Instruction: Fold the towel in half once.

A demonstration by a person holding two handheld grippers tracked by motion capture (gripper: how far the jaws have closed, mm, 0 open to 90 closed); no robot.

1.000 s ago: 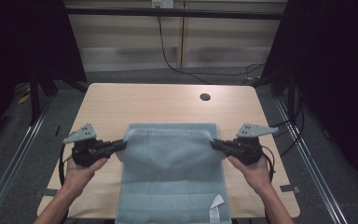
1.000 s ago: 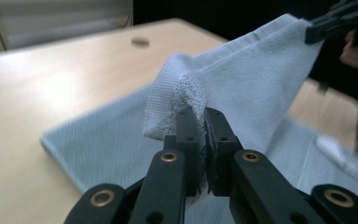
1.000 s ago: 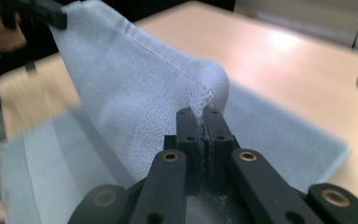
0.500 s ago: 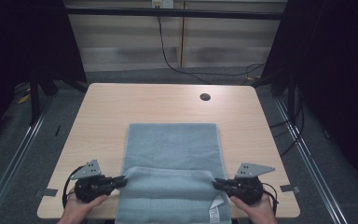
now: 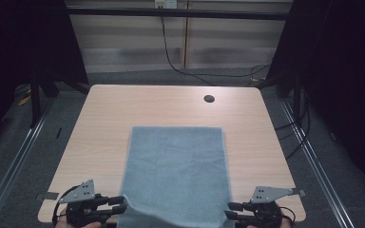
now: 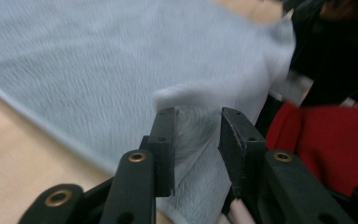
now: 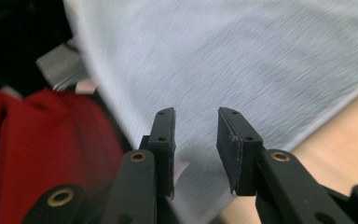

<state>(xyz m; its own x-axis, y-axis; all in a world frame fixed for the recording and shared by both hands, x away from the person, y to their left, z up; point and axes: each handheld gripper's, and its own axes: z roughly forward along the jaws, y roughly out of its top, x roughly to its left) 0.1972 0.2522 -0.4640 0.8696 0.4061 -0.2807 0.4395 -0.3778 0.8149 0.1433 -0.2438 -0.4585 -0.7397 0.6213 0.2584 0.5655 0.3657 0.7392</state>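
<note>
A grey-blue towel [image 5: 176,171] lies flat on the wooden table [image 5: 104,118], and its near edge hangs over the table's front. My left gripper [image 5: 119,205] is at the towel's near left corner and my right gripper [image 5: 230,210] at the near right corner. In the left gripper view the left gripper [image 6: 198,135] has its jaws apart, with a raised fold of the towel [image 6: 98,60] between them. In the right gripper view the right gripper [image 7: 196,135] stands open over the towel [image 7: 242,56], which is blurred.
A round cable hole [image 5: 209,99] sits near the table's far right. The person's red garment [image 6: 326,140] is close behind the front edge. Dark floor and metal rails [image 5: 24,142] flank the table, with black frames at the back.
Both grippers pulled the towel's raised edge toward the person and down to the front edge. The towel went from folded over to spread flat. Both jaws have since opened.
</note>
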